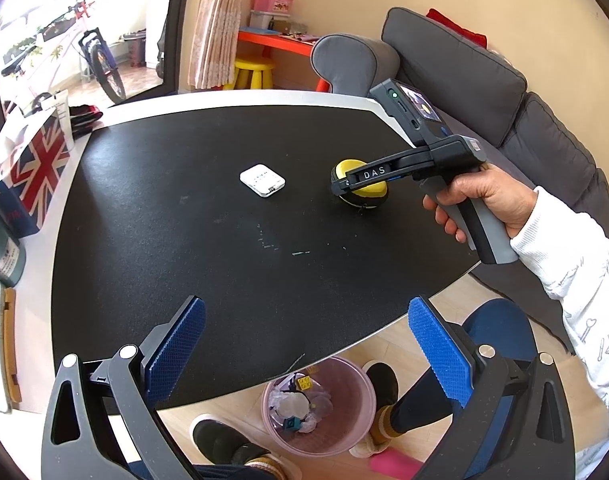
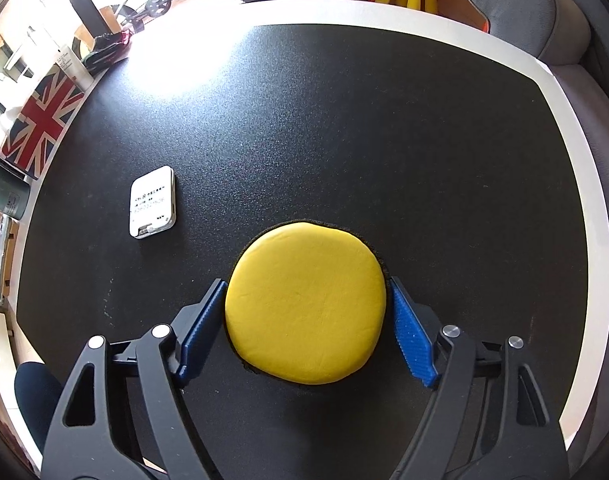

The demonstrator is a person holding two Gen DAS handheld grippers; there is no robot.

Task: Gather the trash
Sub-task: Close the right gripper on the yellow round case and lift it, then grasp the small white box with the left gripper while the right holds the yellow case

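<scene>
Yellow cushion (image 2: 304, 304): round, yellow-topped pad with a black underside, lying flat on the black surface (image 2: 384, 120), toward the edge nearest the grey sofa. It looks like an earmuff cushion, though you cannot be sure from here. Judged as the piece of trash you are collecting now.

Why it sits as it does: flat and alone, with bare mat all round, so you can come down on it from above and take it across its width.

Right hand-held gripper (image 2: 306, 330): pointed steeply down, one blue pad (image 2: 202, 324) on each side of the cushion. The jaws stand fairly wide and sit against its rim or just off it; the left pad seems to touch, the right shows a thin gap. You cannot tell yet whether it is truly pinched.

Left hand-held gripper (image 1: 304, 344): spread wide, nothing between its pads, held over the near edge of the surface, well apart from the cushion.

Pink bin (image 1: 318, 404): on the floor below the near edge, between your feet, already holding scraps. Judged as where the cushion should go.

White device (image 2: 152, 202): small flat case, lying on the surface near the cushion but not touching it.

Union Jack box (image 1: 32, 168): stands at the left margin, clear of your path.
</scene>
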